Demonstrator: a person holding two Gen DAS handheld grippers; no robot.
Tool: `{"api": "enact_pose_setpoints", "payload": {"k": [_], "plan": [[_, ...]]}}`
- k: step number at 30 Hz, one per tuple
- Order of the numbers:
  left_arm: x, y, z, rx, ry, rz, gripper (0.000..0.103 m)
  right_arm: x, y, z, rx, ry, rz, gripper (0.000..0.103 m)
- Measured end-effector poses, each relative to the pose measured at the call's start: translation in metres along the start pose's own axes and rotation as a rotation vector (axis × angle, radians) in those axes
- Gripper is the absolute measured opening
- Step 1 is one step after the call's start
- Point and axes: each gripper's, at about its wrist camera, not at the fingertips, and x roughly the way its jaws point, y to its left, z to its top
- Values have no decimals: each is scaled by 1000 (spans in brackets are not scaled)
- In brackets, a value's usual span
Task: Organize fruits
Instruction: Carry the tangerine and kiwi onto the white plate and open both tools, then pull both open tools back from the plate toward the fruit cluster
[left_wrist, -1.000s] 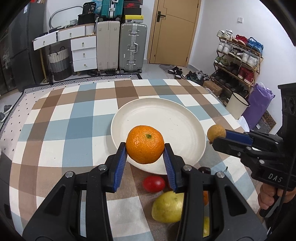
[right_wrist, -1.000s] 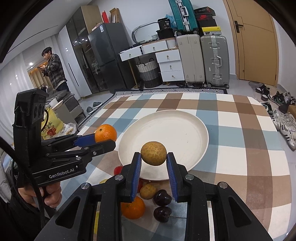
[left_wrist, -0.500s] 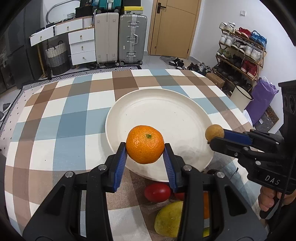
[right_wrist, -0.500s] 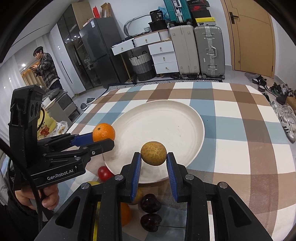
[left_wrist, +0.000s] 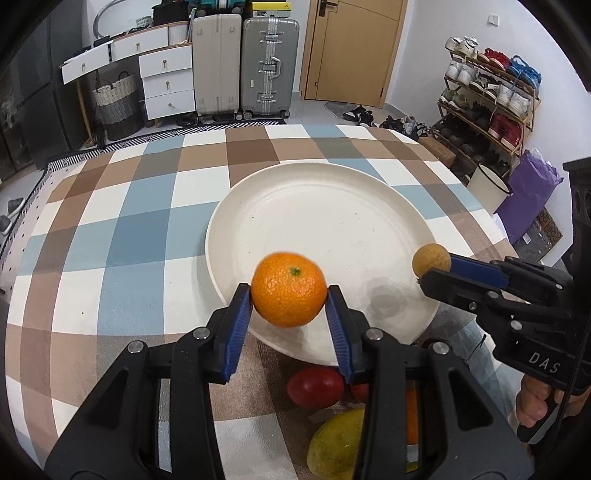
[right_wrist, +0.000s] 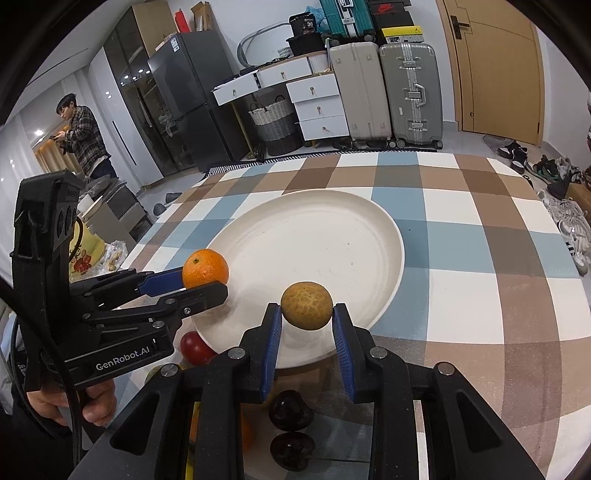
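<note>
A large white plate (left_wrist: 332, 206) (right_wrist: 325, 229) lies empty on the checked tablecloth. My left gripper (left_wrist: 289, 295) (right_wrist: 205, 278) is shut on an orange mandarin (left_wrist: 289, 293) (right_wrist: 205, 268), held just above the plate's near-left rim. My right gripper (right_wrist: 306, 312) (left_wrist: 434, 267) is shut on a small brownish-yellow round fruit (right_wrist: 306, 304) (left_wrist: 431, 259), held over the plate's near-right rim. Both fruits hang clear of the plate surface.
Near the front table edge lie a red fruit (left_wrist: 315, 386) (right_wrist: 194, 346), a yellow-green mango (left_wrist: 336, 445), an orange partly hidden behind the fingers, and two dark cherries (right_wrist: 290, 406). A person (right_wrist: 86, 138) stands far left by the fridge. Suitcases and drawers line the back wall.
Both grippers have sunk and moved forward over the plate's near rim, each still holding its fruit. The plate looks larger and closer in both views.
</note>
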Motion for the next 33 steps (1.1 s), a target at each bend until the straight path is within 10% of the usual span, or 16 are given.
{"api": "enact_pose_setpoints", "payload": {"k": [4,11,18,22,33], "plan": [[-9,2,0,-3,-22,4,43,-6,1,0,-2,-23,-4,38],[-35,5,-5,-9,-87,7,82,-23,7,-2,-4,-53,10,66],[-61,6,-18,2,-106,15,88,-42,4,-9,31,-84,29,102],[-75,11,-29,-35,-123,22,102,-51,5,-13,37,-80,32,102],[-102,26,-54,-88,-123,9,102,-76,17,-38,33,-71,37,103]]}}
